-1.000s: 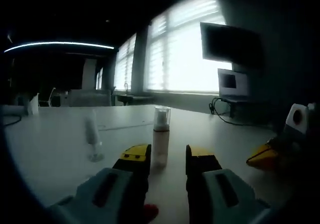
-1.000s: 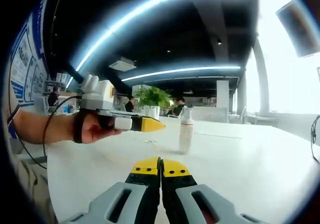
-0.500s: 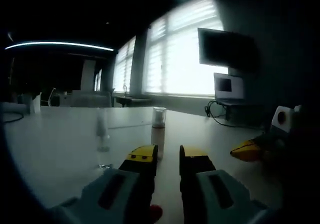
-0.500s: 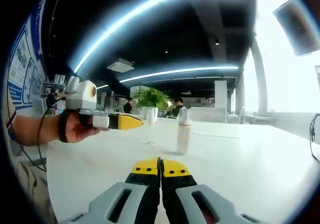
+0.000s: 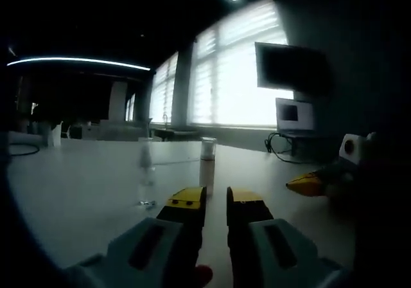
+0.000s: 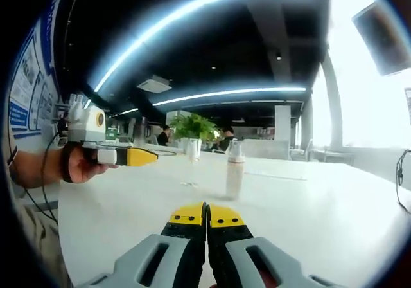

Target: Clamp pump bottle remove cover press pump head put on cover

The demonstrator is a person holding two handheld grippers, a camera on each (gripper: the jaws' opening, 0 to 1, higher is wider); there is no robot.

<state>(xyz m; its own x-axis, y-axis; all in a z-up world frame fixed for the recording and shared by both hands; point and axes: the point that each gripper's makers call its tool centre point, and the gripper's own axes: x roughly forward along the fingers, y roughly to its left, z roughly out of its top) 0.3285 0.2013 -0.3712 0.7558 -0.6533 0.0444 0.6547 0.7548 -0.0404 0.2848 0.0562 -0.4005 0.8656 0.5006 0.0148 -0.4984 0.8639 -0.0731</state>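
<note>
Item: pump bottle (image 6: 234, 171), pale body with clear cover on top, standing upright on the white counter (image 6: 334, 217), ahead of both tools and touched by neither. In the left gripper view the same bottle (image 5: 207, 162) stands just beyond the jaw tips, slightly left of the gap.

Item: left tool (image 5: 214, 200), yellow-tipped jaws on grey bodies, slightly spread with a narrow gap between them, nothing held. In the right gripper view it (image 6: 138, 156) is held in a person's hand (image 6: 80, 166) above the counter, well apart from the bottle, tips pointing toward it.

Item: right tool (image 6: 206, 215), yellow-tipped jaws pressed together, nothing between them. In the left gripper view it (image 5: 308, 184) shows at the right, low over the counter.

Item: small clear object (image 5: 147, 172), blurred, on the counter left of the bottle; kind cannot be told.

Surroundings: bright windows (image 5: 237, 76), wall monitor (image 5: 292, 66), potted plant (image 6: 192, 126), ceiling light strips (image 6: 212, 5).
</note>
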